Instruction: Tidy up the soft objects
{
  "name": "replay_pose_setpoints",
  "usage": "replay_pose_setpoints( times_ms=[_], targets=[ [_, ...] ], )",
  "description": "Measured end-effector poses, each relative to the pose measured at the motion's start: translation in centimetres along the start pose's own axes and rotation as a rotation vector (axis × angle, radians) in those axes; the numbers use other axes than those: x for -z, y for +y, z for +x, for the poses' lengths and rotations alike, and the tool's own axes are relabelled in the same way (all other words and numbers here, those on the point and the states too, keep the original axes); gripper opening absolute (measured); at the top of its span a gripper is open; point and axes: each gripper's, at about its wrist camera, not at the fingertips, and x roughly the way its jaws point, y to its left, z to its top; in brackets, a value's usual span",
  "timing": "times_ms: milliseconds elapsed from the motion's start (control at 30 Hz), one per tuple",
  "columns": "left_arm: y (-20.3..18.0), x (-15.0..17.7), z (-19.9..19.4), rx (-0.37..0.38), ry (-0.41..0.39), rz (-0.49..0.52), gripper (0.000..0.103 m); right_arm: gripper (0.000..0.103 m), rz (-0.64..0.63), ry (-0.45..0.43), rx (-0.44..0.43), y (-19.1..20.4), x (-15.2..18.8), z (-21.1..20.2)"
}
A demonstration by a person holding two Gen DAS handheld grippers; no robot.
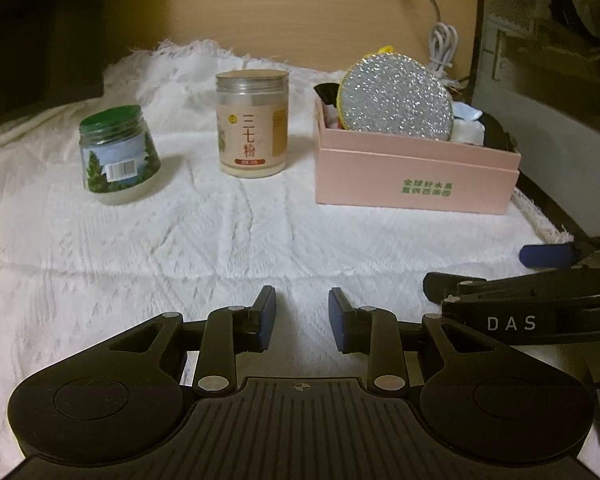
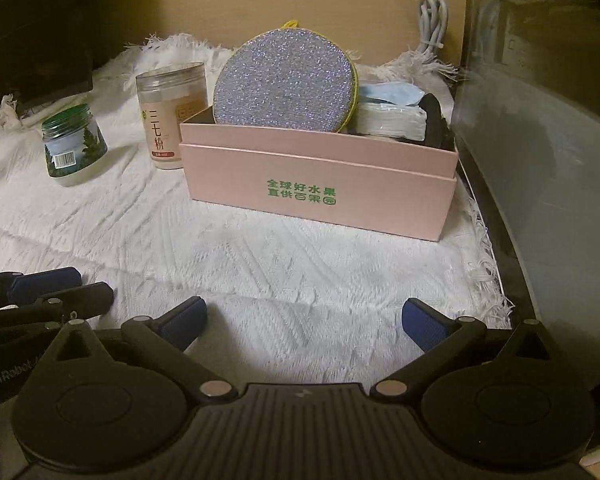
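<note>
A pink box (image 1: 416,178) (image 2: 320,200) with green print stands on the white cloth (image 1: 180,232) (image 2: 260,264). A round silver glitter sponge (image 1: 398,100) (image 2: 286,84) with a yellow rim leans upright inside it, beside a blue-white packet (image 2: 392,108) and a black item (image 2: 434,120). My left gripper (image 1: 302,316) hovers low over the cloth with a narrow gap and nothing between its blue pads. My right gripper (image 2: 304,320) is open wide, empty, in front of the box. The right gripper's fingers (image 1: 540,292) show at the right of the left wrist view.
A green-lidded jar (image 1: 118,156) (image 2: 74,146) and a taller clear jar (image 1: 254,124) (image 2: 172,116) with beige label stand left of the box. A coiled white cable (image 1: 442,46) (image 2: 432,20) hangs at the back wall. A dark grey panel (image 2: 540,200) borders the cloth's right edge.
</note>
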Motion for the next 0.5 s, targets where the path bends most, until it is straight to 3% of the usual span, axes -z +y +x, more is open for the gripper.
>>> replay_pose_setpoints(
  times_ms=[500],
  targets=[
    [-0.01,-0.01,0.05,-0.006,0.001,-0.005,0.032,0.103,0.000,0.000,0.000,-0.03,-0.04,-0.03]
  ],
)
